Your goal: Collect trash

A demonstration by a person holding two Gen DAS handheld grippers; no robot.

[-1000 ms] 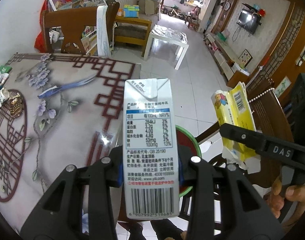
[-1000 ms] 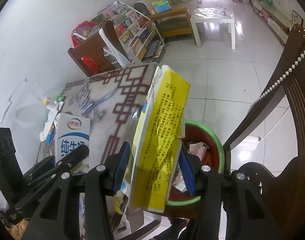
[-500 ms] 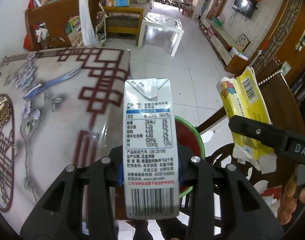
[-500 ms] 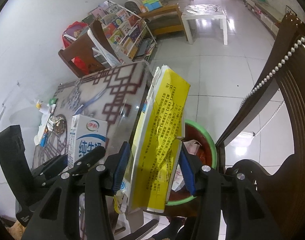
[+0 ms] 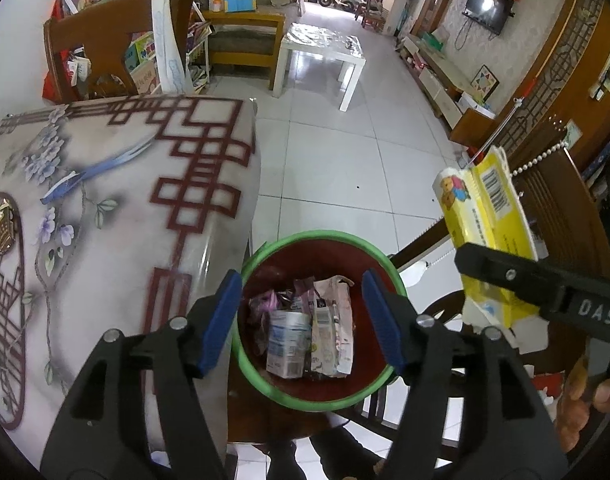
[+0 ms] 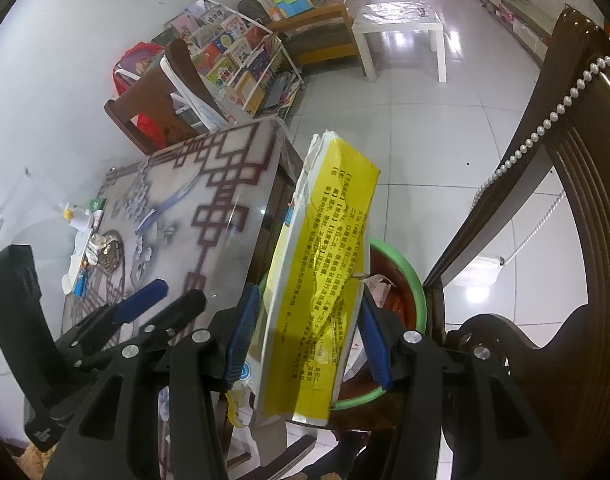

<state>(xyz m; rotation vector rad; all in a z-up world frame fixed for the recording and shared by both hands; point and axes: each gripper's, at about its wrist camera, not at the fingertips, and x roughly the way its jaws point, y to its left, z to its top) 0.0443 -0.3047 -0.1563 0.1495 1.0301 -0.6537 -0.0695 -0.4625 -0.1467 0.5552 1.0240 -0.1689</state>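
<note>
Hiding bin (image 6: 419, 292) contents: yellow box (image 6: 325, 272) (right tool (image 6: 309, 336) clamped).

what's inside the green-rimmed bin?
The bin holds a milk carton, a pinkish paper bag and crumpled wrappers. Anything beneath them is covered.

Left gripper (image 5: 303, 322): black plastic scissor-style arms, silver pivot screws, ribbed blue fingertip pads (image 5: 219, 318). Right gripper (image 6: 307, 338): identical build, white "DAS" lettering on side. Bare-skinned hand (image 5: 585, 396) behind it.
</note>
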